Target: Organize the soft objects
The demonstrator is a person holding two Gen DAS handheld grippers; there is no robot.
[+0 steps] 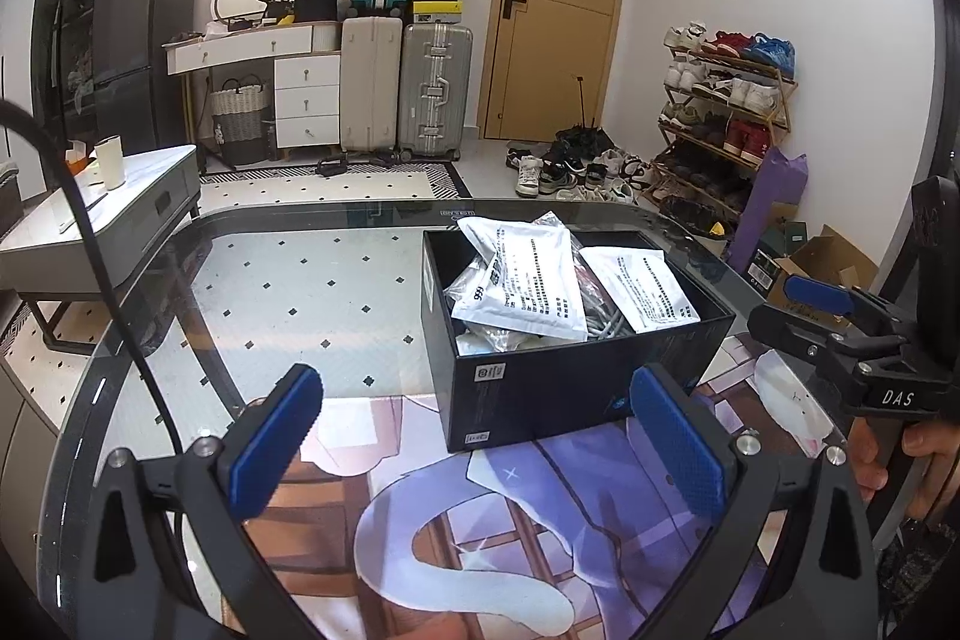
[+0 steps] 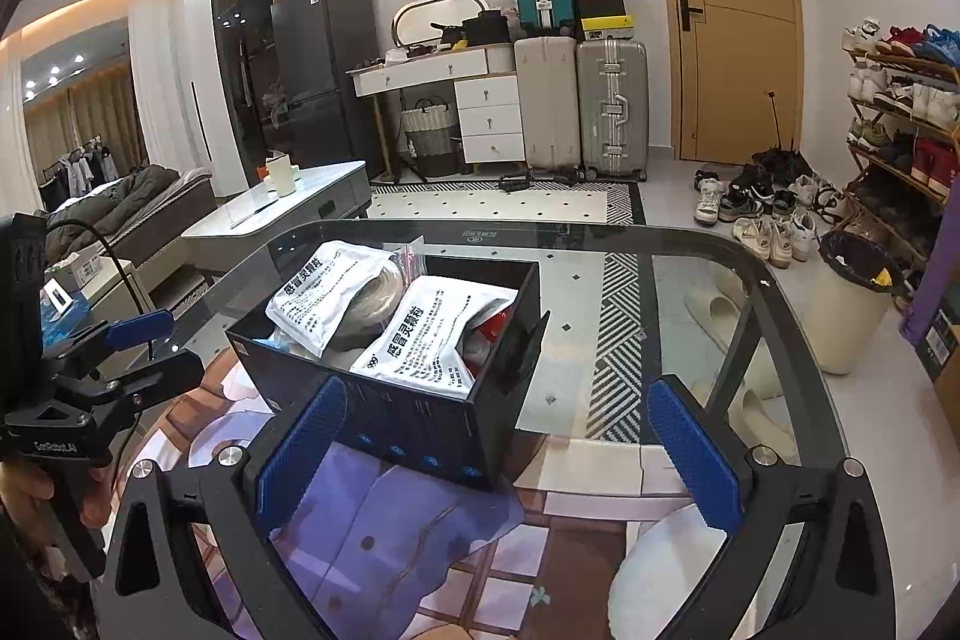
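A black open box [image 1: 540, 388] [image 2: 420, 430] stands on the glass table [image 1: 312, 304] [image 2: 630, 292], partly on a printed mat [image 1: 480, 532] [image 2: 420, 550]. White printed soft pouches [image 1: 528, 280] [image 2: 420, 340] and clear bags fill it, some poking above the rim. My left gripper [image 1: 480, 451] is open and empty, just short of the box's near wall. My right gripper [image 2: 498, 451] is open and empty too, facing the box's near corner. In the left wrist view the right gripper [image 1: 807, 313] shows beside the box; in the right wrist view the left gripper [image 2: 153, 346] shows at the left.
A grey side table [image 1: 120, 214] [image 2: 288, 208] with a white cup [image 1: 110, 163] [image 2: 282, 175] stands beyond the table's left. Suitcases [image 1: 402, 94] [image 2: 582, 106], a shoe rack [image 1: 726, 112], loose shoes [image 2: 756, 208] and a lined bin [image 2: 852, 304] lie on the floor behind.
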